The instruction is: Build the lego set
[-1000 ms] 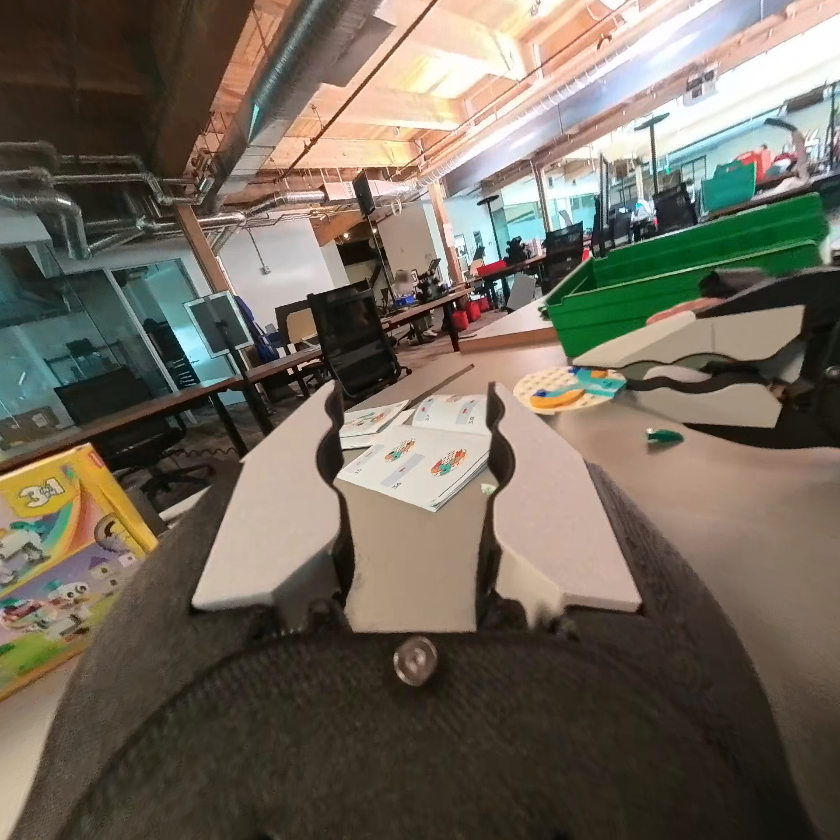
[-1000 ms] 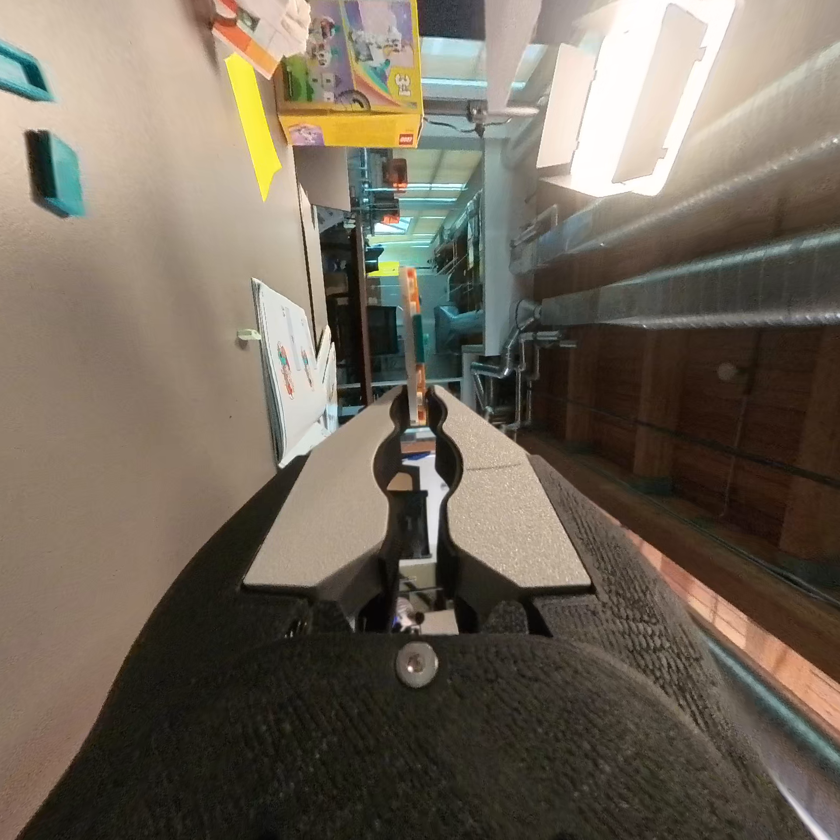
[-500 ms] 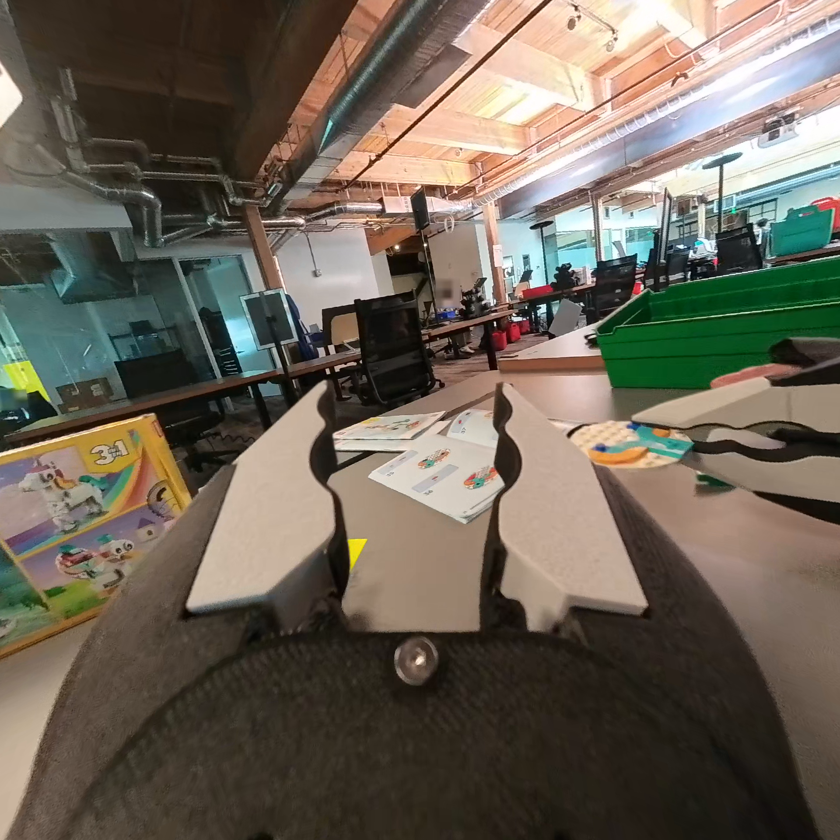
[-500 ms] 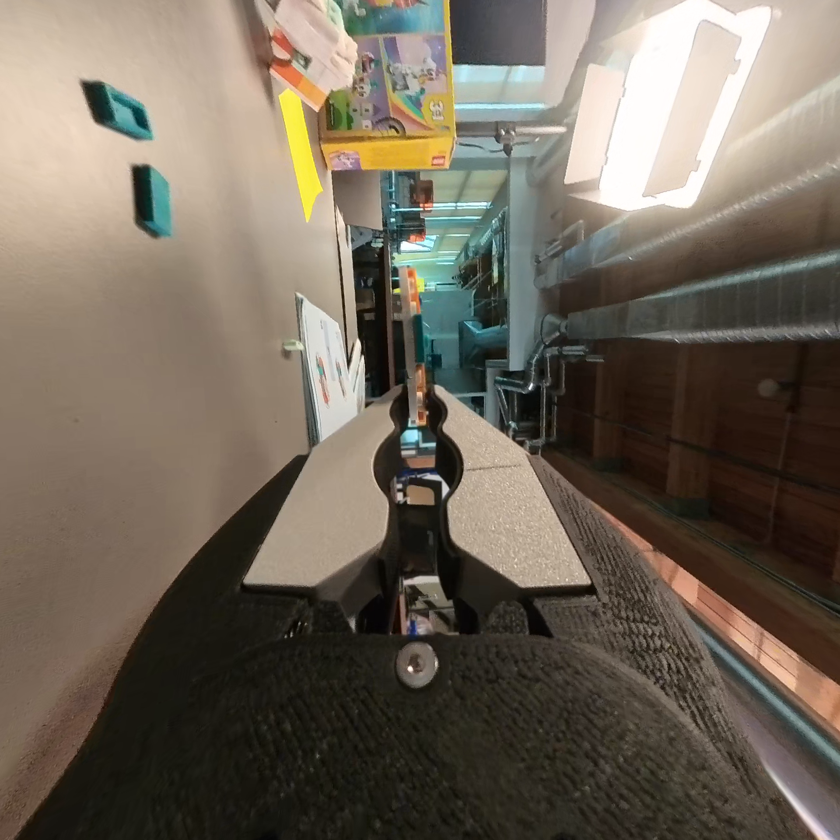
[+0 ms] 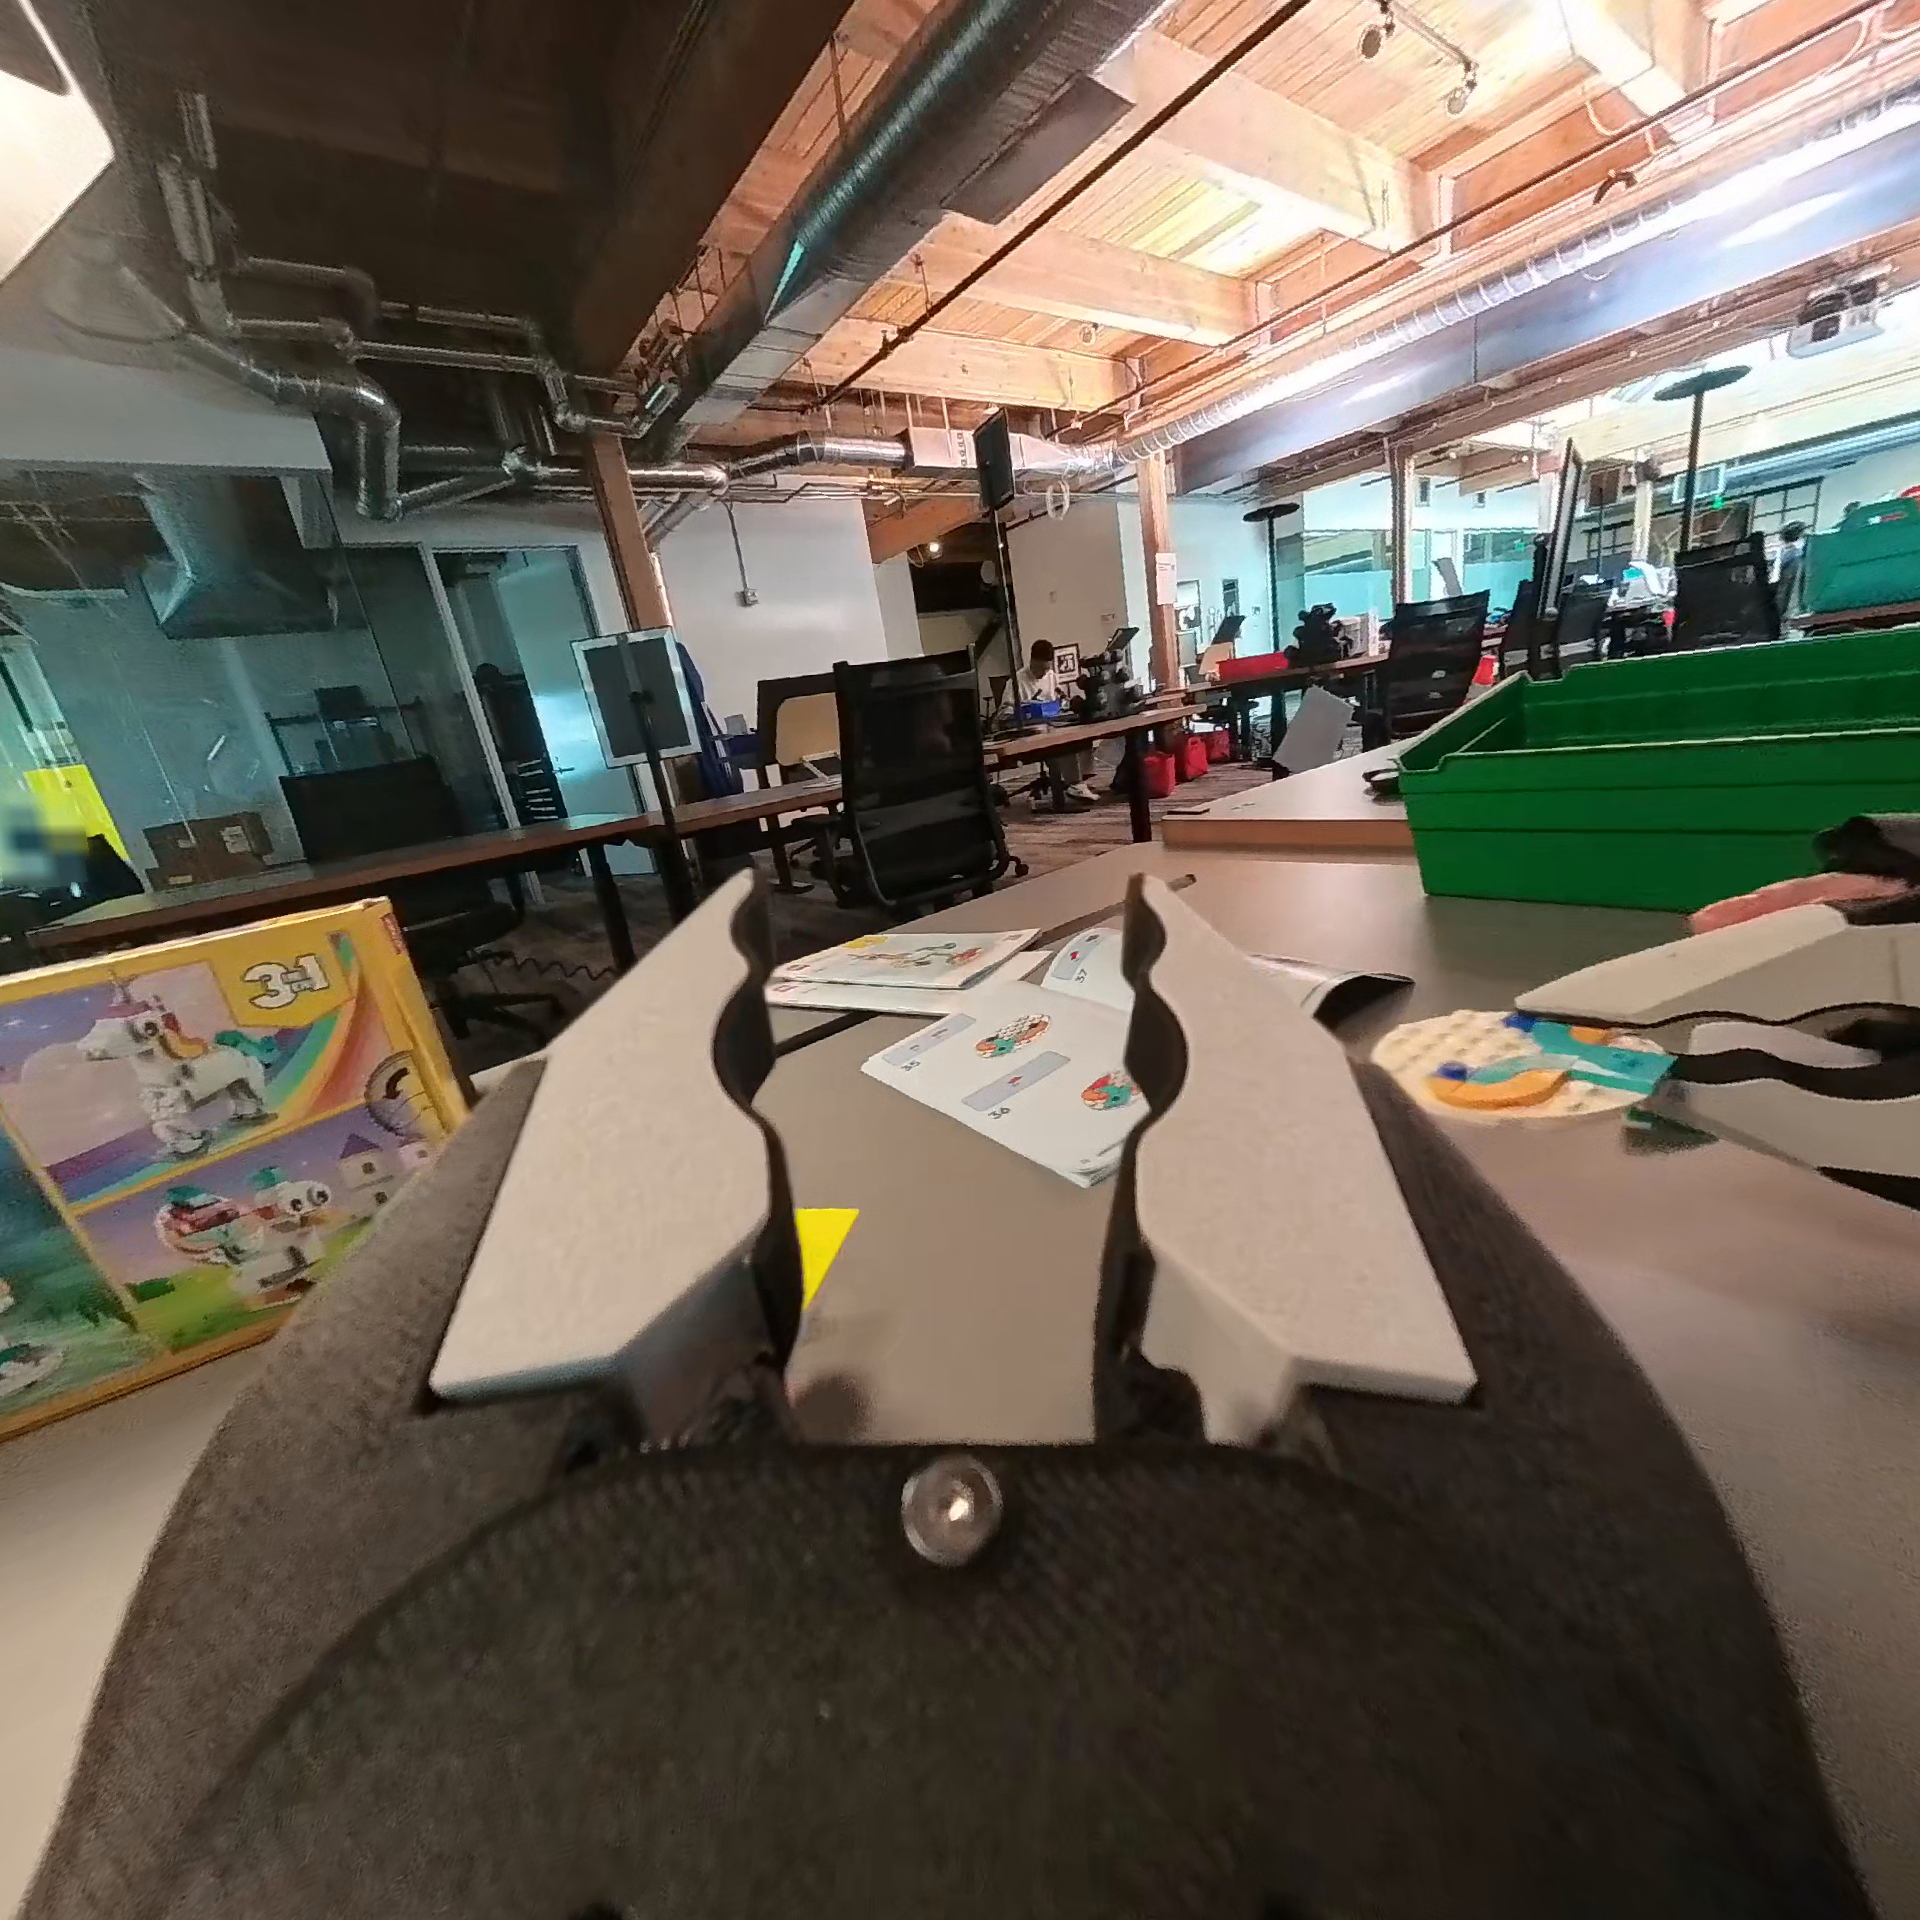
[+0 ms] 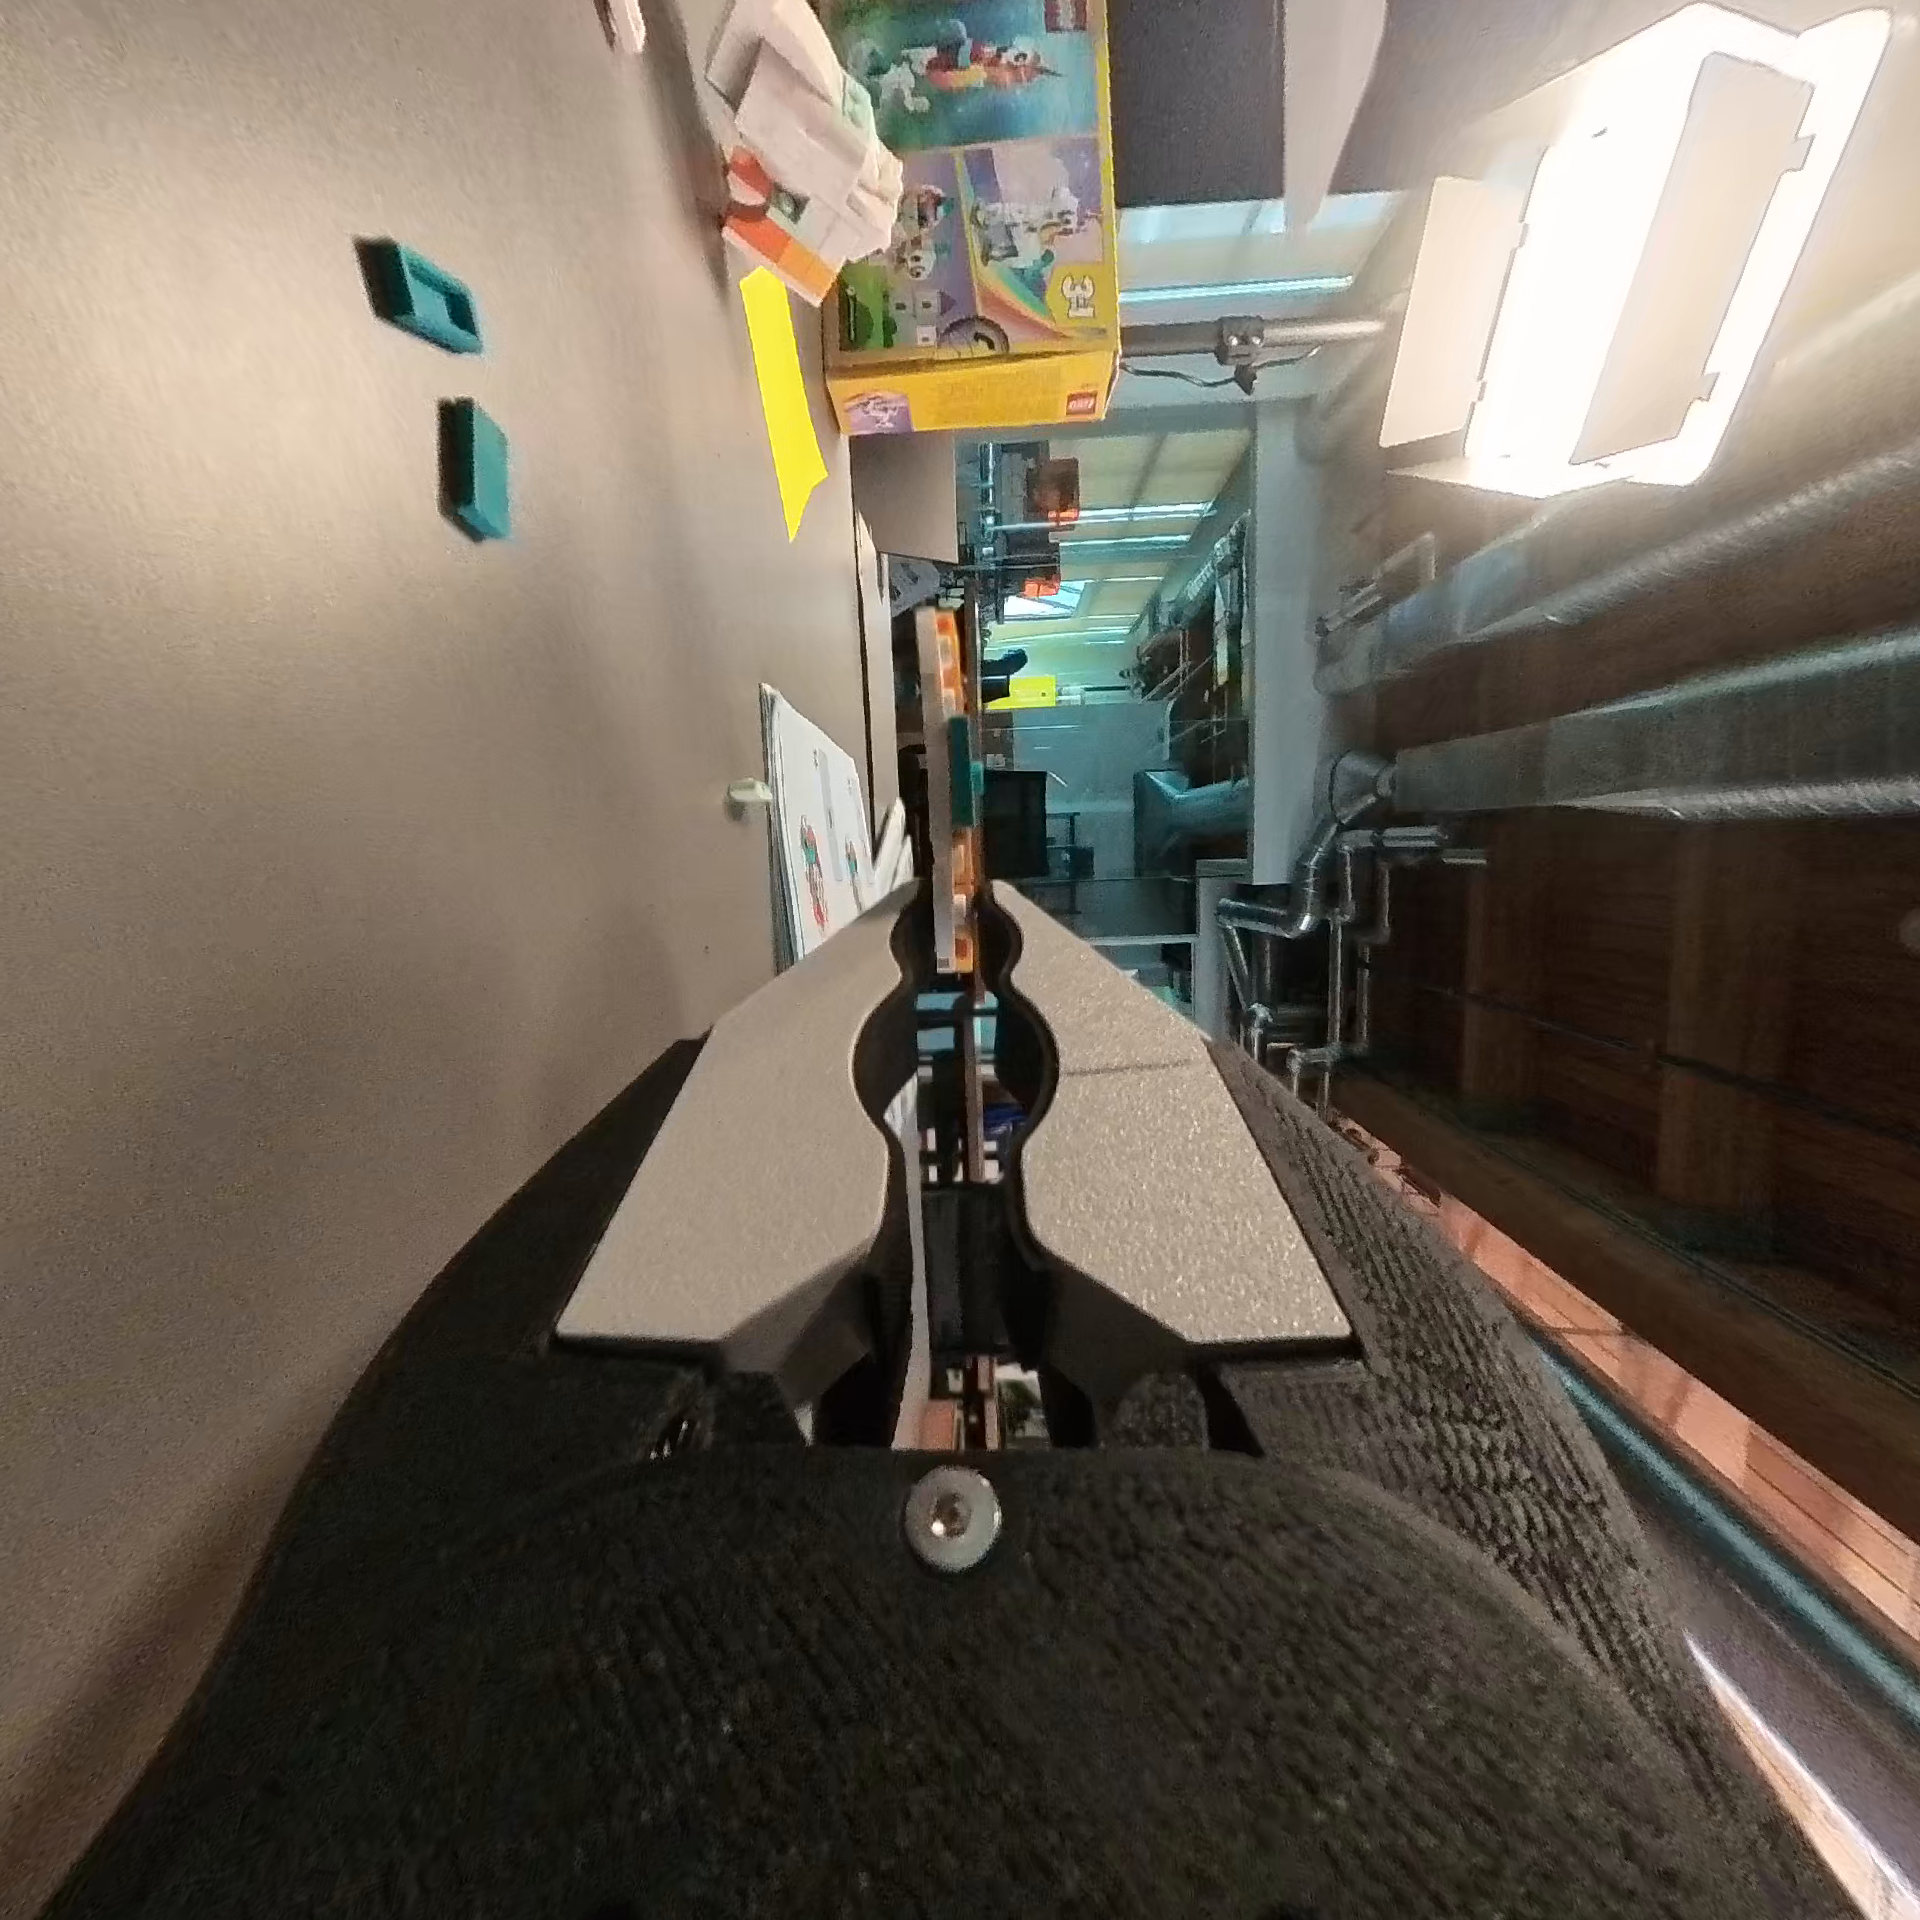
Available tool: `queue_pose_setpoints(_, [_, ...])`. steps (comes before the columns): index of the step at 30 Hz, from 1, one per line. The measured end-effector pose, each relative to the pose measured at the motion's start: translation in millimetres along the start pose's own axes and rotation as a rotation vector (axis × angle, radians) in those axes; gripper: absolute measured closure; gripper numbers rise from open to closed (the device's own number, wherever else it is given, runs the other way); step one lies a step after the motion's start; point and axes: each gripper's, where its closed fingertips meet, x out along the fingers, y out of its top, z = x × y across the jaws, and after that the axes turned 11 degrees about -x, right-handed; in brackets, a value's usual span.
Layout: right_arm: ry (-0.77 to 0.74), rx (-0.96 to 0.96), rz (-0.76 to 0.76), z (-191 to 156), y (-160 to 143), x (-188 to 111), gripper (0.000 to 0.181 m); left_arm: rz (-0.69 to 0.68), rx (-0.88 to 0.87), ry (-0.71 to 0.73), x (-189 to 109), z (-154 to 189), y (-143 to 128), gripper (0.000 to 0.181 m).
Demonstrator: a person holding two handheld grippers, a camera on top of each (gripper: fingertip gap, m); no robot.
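Observation:
My right gripper (image 6: 956, 904) is rolled on its side and shut on the edge of a round white lego plate (image 6: 951, 790) with teal and orange bricks on it. The left wrist view shows this plate (image 5: 1507, 1070) held just above the grey table (image 5: 1558, 1299), with the right gripper (image 5: 1600, 1039) coming in from the right. My left gripper (image 5: 940, 914) is open and empty, low over the table and left of the plate. Two loose teal bricks (image 6: 421, 296) (image 6: 473, 468) lie on the table.
An open instruction booklet (image 5: 1018, 1070) lies ahead of the left gripper, with a second booklet (image 5: 904, 961) behind it. A yellow lego box (image 5: 197, 1122) stands at the left, by a yellow paper (image 5: 821, 1247). Green bins (image 5: 1662, 790) stand at the back right. A small white piece (image 6: 743, 795) lies near the booklet.
The left wrist view has levelled and swung left, bringing more of the box into view. The right gripper has drawn back with the plate still in it. Both grips are unchanged.

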Motion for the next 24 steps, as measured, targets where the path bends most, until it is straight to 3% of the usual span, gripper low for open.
queue_pose_setpoints(6, [0.059,0.021,0.001,-9.6,-2.5,0.8,0.175,-0.038,-0.012,0.013,1.4,-7.1,-6.4,0.113])
queue_pose_setpoints(12, [0.160,0.004,0.017,-28.3,1.5,3.8,0.175,-0.286,0.033,0.027,9.2,-1.9,-48.1,0.118])
queue_pose_setpoints(24, [0.228,-0.022,0.024,-40.3,4.1,4.5,0.175,-0.257,0.088,-0.042,8.5,16.6,-43.7,0.124])
